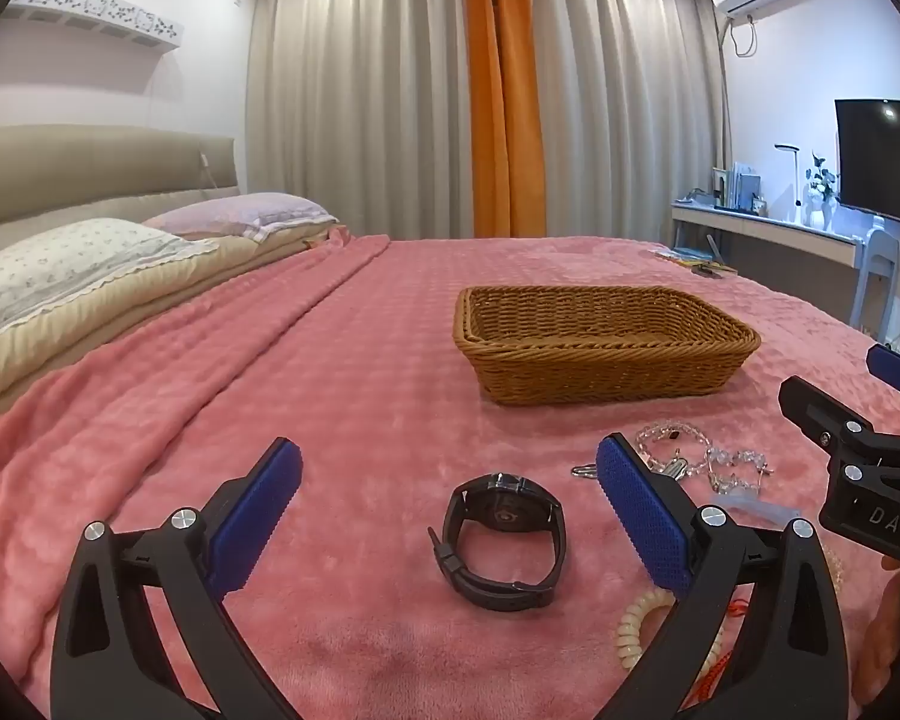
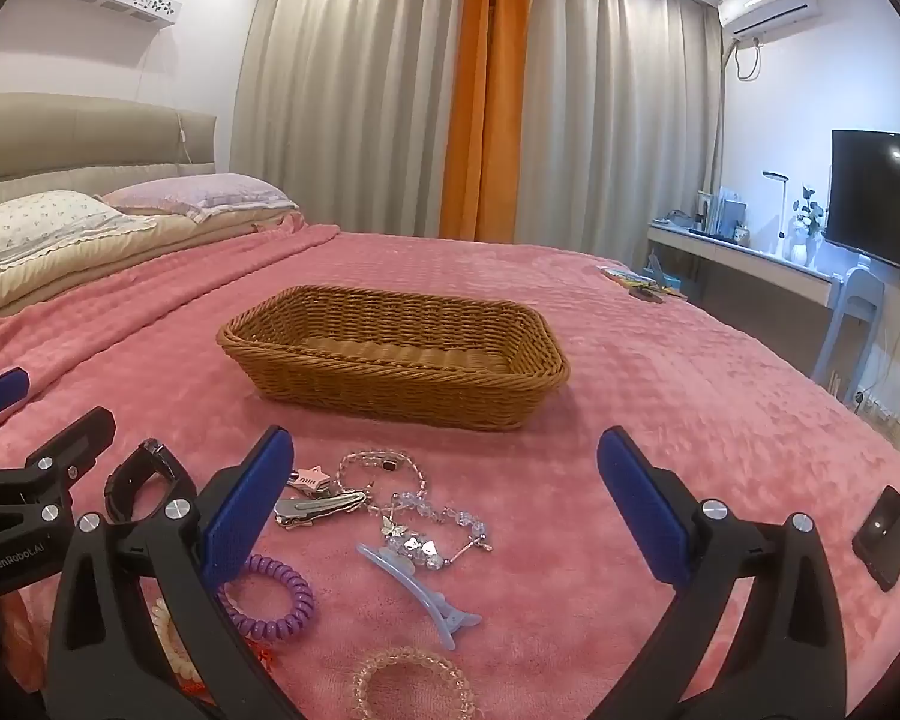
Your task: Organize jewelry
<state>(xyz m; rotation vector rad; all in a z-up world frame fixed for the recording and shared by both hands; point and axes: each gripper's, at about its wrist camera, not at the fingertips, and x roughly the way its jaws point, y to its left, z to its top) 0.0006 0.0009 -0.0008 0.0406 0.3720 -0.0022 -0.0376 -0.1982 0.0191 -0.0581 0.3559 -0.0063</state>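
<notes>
Left gripper (image 1: 450, 516) spread wide, empty, framing one black wristwatch (image 1: 501, 534) on the pink blanketed bed (image 1: 342, 372). Right gripper (image 2: 444, 504) likewise apart, above two beaded bracelets (image 2: 390, 480). Beyond, one empty woven wicker basket (image 2: 390, 387) mid-bed. Probably first pickup: lower, close on watch.

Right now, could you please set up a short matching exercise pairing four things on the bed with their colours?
Things:
1. watch
2. coil hair tie
3. long hair clip
4. basket

Colours:
A. purple
B. brown wicker
C. black
D. light blue

Pairs: 1-C, 2-A, 3-D, 4-B
</notes>
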